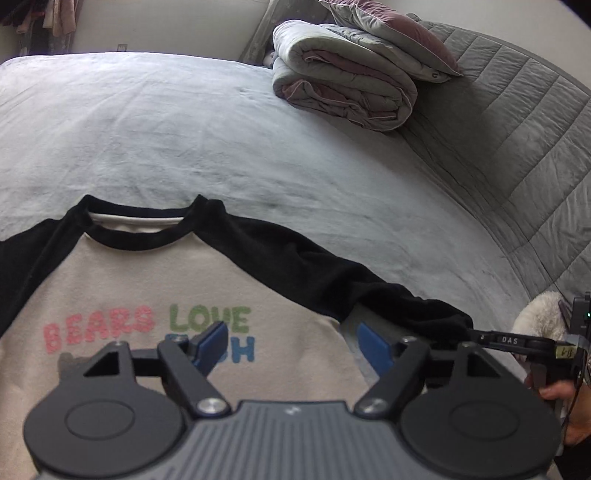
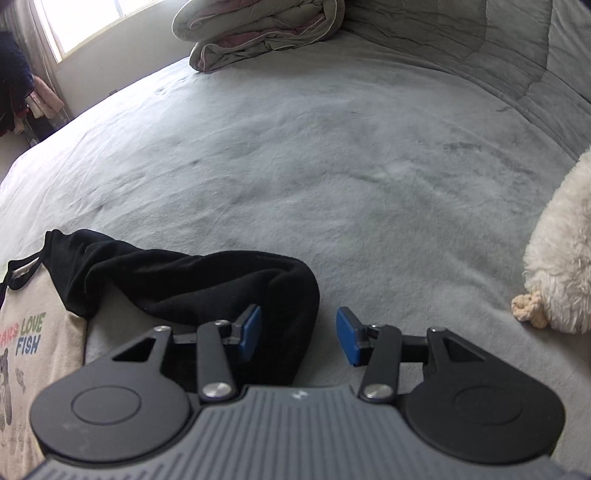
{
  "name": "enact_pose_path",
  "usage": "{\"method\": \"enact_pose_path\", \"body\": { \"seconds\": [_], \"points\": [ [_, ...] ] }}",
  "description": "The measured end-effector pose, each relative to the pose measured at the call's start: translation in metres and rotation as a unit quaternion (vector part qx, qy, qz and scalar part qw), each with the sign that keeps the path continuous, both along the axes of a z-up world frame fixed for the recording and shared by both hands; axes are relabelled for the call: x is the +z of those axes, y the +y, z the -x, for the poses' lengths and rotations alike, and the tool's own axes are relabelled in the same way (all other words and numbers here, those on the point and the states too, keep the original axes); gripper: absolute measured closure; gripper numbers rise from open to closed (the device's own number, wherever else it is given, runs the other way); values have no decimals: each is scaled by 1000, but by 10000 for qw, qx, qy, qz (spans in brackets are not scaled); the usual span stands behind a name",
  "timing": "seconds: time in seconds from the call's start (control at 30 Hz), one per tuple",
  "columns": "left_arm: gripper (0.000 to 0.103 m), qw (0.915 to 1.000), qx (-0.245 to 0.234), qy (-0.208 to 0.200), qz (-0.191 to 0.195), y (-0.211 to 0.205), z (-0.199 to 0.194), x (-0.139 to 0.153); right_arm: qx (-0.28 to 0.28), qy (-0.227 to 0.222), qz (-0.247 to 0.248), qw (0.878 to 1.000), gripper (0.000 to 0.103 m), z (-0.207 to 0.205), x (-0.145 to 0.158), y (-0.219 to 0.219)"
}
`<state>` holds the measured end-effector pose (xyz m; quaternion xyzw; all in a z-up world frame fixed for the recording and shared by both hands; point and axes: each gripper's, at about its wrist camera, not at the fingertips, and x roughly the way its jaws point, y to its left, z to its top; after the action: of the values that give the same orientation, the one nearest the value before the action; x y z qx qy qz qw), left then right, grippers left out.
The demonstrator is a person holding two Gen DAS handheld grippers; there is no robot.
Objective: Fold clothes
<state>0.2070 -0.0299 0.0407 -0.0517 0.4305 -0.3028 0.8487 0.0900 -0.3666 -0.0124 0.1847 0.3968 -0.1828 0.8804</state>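
A cream shirt point(image 1: 122, 280) with black sleeves, black collar and "BEARS LOVE FISH" print lies face up on the grey bed. Its right black sleeve point(image 1: 332, 280) stretches out to the right. My left gripper point(image 1: 293, 345) is open and empty, hovering over the shirt's right side near the armpit. In the right wrist view the shirt body point(image 2: 33, 332) is at the left edge, and the black sleeve point(image 2: 207, 280) bends down toward me. My right gripper point(image 2: 299, 334) is open around the sleeve's cuff end, left pad over the fabric. It also shows in the left wrist view point(image 1: 517, 341).
A folded grey-and-mauve duvet point(image 1: 343, 85) with a pillow sits at the bed's far side, also in the right wrist view point(image 2: 258, 33). A quilted grey headboard point(image 1: 517, 129) runs along the right. A fluffy white plush point(image 2: 561, 258) lies right of my right gripper.
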Motion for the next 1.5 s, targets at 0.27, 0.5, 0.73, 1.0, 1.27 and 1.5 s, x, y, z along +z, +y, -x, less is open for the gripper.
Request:
{"method": "enact_pose_path", "body": {
  "seconds": [0.27,0.5,0.73,1.0,1.27,1.5],
  "points": [
    [26,9985,-361,388,125,-44,2,-7,323,-464,60,9984,97,4,4,5],
    [28,9942,-504,782,540,-66,0,-8,1135,-1006,204,9882,97,10,41,22],
    [31,9900,-625,1003,772,-82,1,-14,2646,-929,-157,9597,97,4,39,67],
    [31,9866,-780,1228,736,-108,7,-33,2825,-434,-954,9535,97,-17,4,88],
    [78,9921,-706,1023,168,-142,7,-53,2756,-219,-1211,9534,89,-14,-2,91],
    [96,9817,-172,1391,1285,-100,-5,-50,2219,-660,-1057,9671,51,7,30,59]
  ]
}}
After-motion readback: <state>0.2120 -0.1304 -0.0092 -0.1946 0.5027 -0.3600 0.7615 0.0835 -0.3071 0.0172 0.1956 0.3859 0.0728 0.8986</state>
